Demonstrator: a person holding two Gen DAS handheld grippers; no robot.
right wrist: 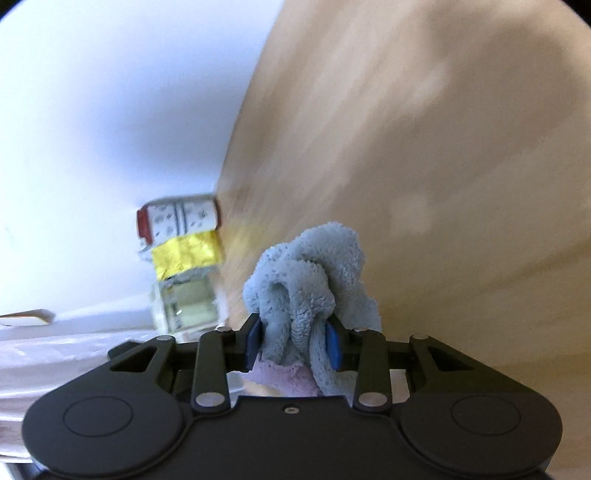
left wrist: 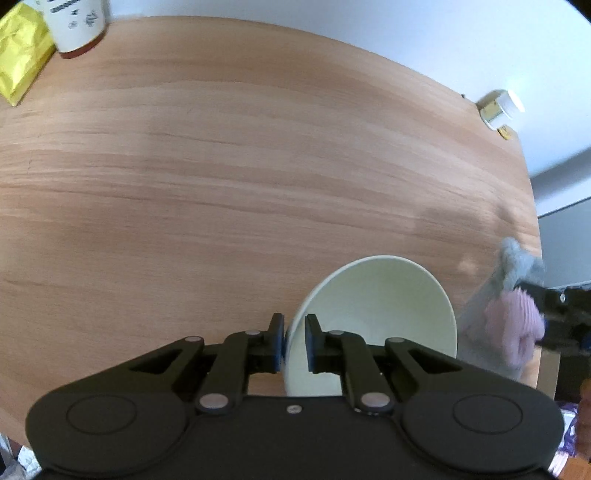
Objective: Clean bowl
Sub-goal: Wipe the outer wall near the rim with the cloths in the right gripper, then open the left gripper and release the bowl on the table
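Note:
A pale cream bowl (left wrist: pixel 373 321) is tilted on its side above the wooden table (left wrist: pixel 221 184), opening facing right. My left gripper (left wrist: pixel 294 343) is shut on its rim, one finger inside and one outside. My right gripper (right wrist: pixel 293 341) is shut on a bunched blue-grey and pink cloth (right wrist: pixel 310 280). In the left wrist view the cloth (left wrist: pixel 513 306) and right gripper (left wrist: pixel 554 314) sit just right of the bowl, apart from it. The right wrist view is blurred and shows no bowl.
A yellow packet (left wrist: pixel 18 62) and a white patterned canister (left wrist: pixel 74 22) stand at the table's far left. A small white-capped bottle (left wrist: pixel 498 109) is at the far right edge. The right wrist view shows the canister (right wrist: pixel 177 221), the packet (right wrist: pixel 184 254) and a glass jar (right wrist: pixel 188 306).

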